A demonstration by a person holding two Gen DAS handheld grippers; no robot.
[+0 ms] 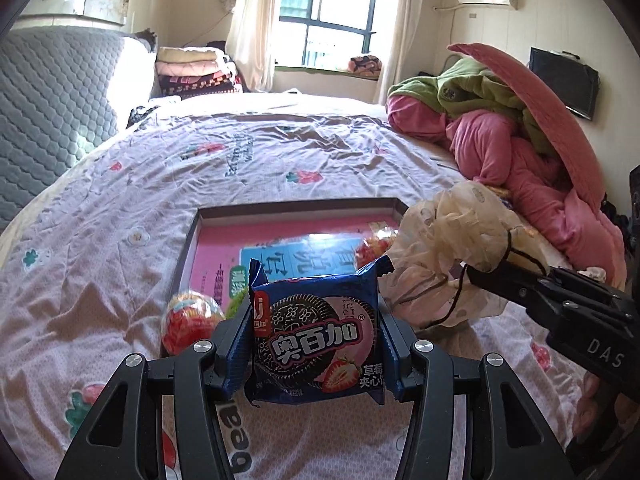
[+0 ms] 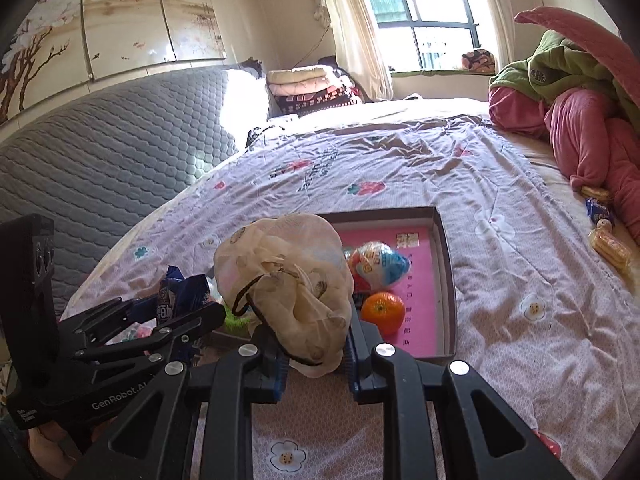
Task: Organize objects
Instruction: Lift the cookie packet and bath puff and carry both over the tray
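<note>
Your left gripper clamps a blue foil packet of strawberry sandwich cookies, its pads pressing both side seams. The packet stands upright with its printed face toward the camera, crimped top edge at twelve o'clock, raised over the near rim of the shallow dark-walled cardboard box with a pink printed floor.

Your right gripper is closed tight on a crumpled sheer beige drawstring pouch with a dark cord. The pouch bulges above the jaws and hangs over the box's near left corner, its cord looping down at seven o'clock.

Inside the box, in the right wrist view, a round orange fruit sits at the near wall, and a red, white and blue wrapped egg-shaped sweet lies just behind it at twelve o'clock. A red and yellow wrapped ball shows at nine o'clock of the cookie packet.

The box's far half is bare. The lilac flowered bedsheet lies open from twelve to three o'clock, up to the pink and green heaped bedding along the bed's right edge.
</note>
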